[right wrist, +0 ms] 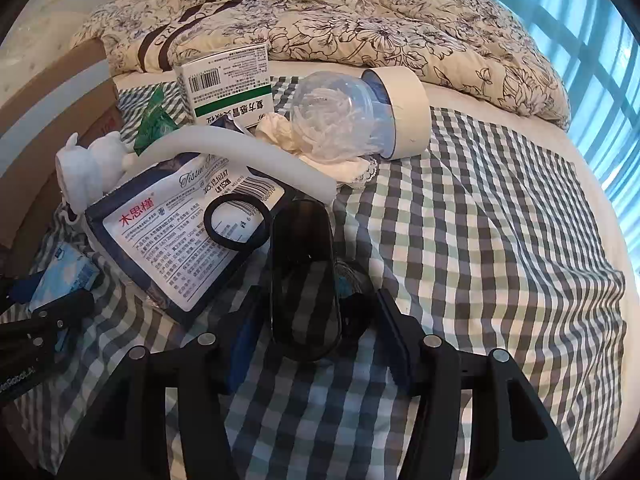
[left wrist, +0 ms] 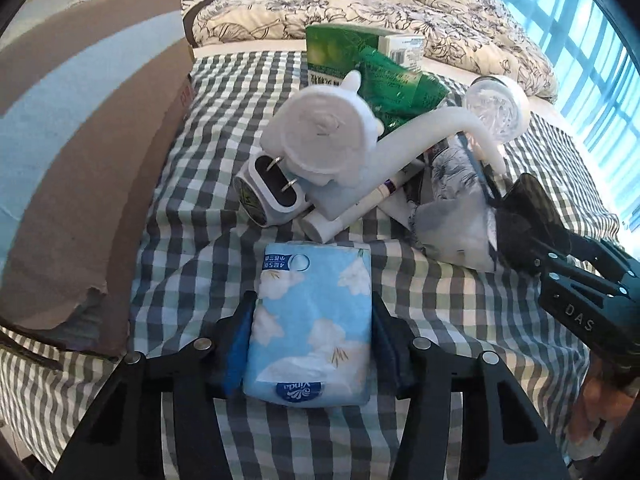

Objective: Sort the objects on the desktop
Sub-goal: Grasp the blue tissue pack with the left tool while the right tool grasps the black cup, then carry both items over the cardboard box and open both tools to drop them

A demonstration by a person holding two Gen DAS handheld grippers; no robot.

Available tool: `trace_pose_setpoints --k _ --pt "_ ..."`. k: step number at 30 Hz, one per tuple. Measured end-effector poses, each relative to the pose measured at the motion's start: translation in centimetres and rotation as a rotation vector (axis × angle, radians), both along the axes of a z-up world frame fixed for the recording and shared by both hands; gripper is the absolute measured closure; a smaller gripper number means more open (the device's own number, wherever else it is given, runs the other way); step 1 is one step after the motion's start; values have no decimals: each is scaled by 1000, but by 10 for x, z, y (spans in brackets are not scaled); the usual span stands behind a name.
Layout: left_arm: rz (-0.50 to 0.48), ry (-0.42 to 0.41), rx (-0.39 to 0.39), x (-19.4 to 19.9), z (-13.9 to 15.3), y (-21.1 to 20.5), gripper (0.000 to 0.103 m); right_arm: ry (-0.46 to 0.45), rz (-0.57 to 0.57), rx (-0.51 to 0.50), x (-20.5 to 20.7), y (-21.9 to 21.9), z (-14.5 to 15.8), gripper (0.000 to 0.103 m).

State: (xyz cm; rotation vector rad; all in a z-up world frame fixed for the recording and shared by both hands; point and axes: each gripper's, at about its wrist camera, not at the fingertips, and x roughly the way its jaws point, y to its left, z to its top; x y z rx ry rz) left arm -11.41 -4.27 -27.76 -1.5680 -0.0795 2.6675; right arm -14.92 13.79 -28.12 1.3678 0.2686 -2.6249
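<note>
A light-blue tissue pack (left wrist: 308, 320) lies on the checked cloth (left wrist: 200, 240) between the fingers of my left gripper (left wrist: 312, 312), whose pads press on both its long sides. A glossy black oval object (right wrist: 304, 280) sits between the fingers of my right gripper (right wrist: 320, 312), with a gap showing on either side; a black ring (right wrist: 236, 222) lies at its far end. From the left wrist view the right gripper (left wrist: 532, 256) reaches in from the right around that black object (left wrist: 528, 208).
A heap sits ahead: white gooseneck lamp (left wrist: 320, 132), plug adapter (left wrist: 272, 192), pen (left wrist: 360, 204), wipes pack (right wrist: 172, 232), green packet (left wrist: 384, 80), medicine box (right wrist: 228, 80), clear jar (right wrist: 360, 116). A cardboard box (left wrist: 80, 160) stands left, a flowered quilt (right wrist: 360, 20) behind.
</note>
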Motion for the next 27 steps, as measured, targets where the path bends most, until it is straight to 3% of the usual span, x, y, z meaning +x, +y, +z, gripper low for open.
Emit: trace_pose_setpoints --k 8,11,12,20,27 --pt "-21 37 1 12 19 9 49 8 -21 -54 11 15 20 54" --pt "-27 59 2 19 30 11 49 29 -28 -72 15 20 37 65" --pt "-29 68 4 21 35 13 49 35 -30 -77 15 21 42 75" --pt "-31 163 -2 35 85 14 49 33 -11 -101 21 23 59 75" --pt "6 232 -6 44 123 2 49 94 3 -135 34 24 91 75"
